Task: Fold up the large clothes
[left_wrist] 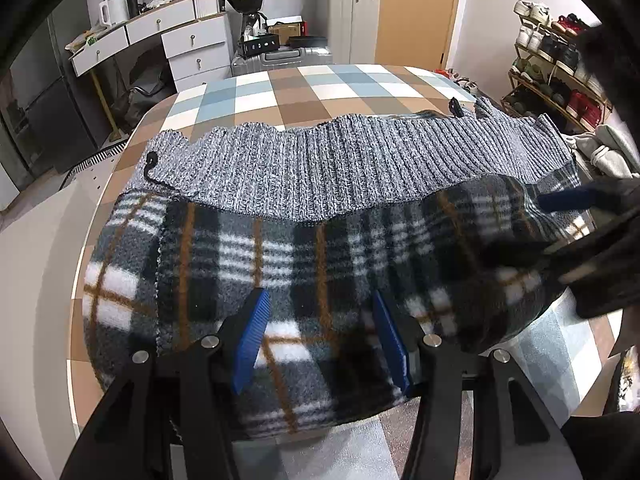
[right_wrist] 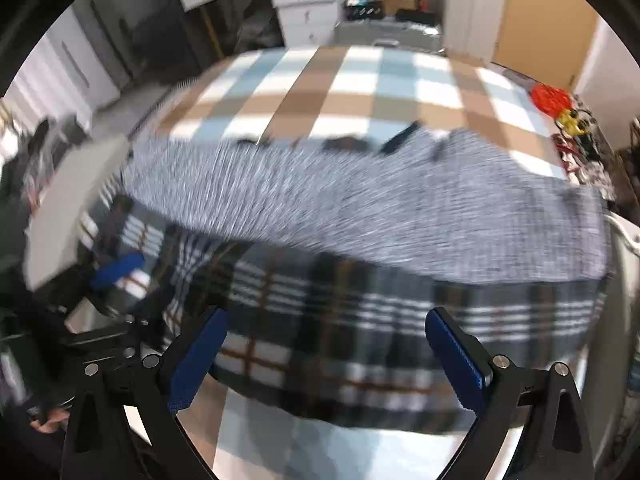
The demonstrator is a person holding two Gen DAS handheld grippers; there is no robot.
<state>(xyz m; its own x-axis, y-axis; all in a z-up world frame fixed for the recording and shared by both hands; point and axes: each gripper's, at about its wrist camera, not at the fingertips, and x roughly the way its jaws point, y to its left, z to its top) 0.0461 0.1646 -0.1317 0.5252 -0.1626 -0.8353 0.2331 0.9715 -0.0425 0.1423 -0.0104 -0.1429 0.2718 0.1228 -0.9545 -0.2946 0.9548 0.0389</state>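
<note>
- While I look along my left gripper [left_wrist: 320,340], its blue pads [left_wrist: 250,340] stand apart, with the near part of the plaid fleece garment [left_wrist: 300,264] lying between them; I can't see them pressing on the cloth.
- The garment lies spread across the checked table [left_wrist: 304,84], filling the view from 9 o'clock to 3 o'clock, its near edge drooping toward me at 6 o'clock.
- Its grey ribbed knit band [left_wrist: 332,168] runs side to side just past the plaid part, toward 12 o'clock, with bare checked tabletop beyond it.
- A black drawstring end [left_wrist: 154,170] rests on the knit at about 10 o'clock, and another one [left_wrist: 456,107] at about 1 o'clock.
- My right gripper [left_wrist: 560,220] comes in at 3 o'clock of the left wrist view, blurred, over the plaid's right end; whether it touches, I can't tell.
- In the right wrist view the right gripper [right_wrist: 326,352] has its blue pads [right_wrist: 198,356] set wide apart, the plaid edge [right_wrist: 360,344] lying between them, not clamped.
- That view is smeared by motion; the left gripper [right_wrist: 116,268] shows dimly at 9 o'clock.
- Past the table: white drawers [left_wrist: 192,40] at 11 o'clock, a shoe rack [left_wrist: 556,64] at 2 o'clock.
</note>
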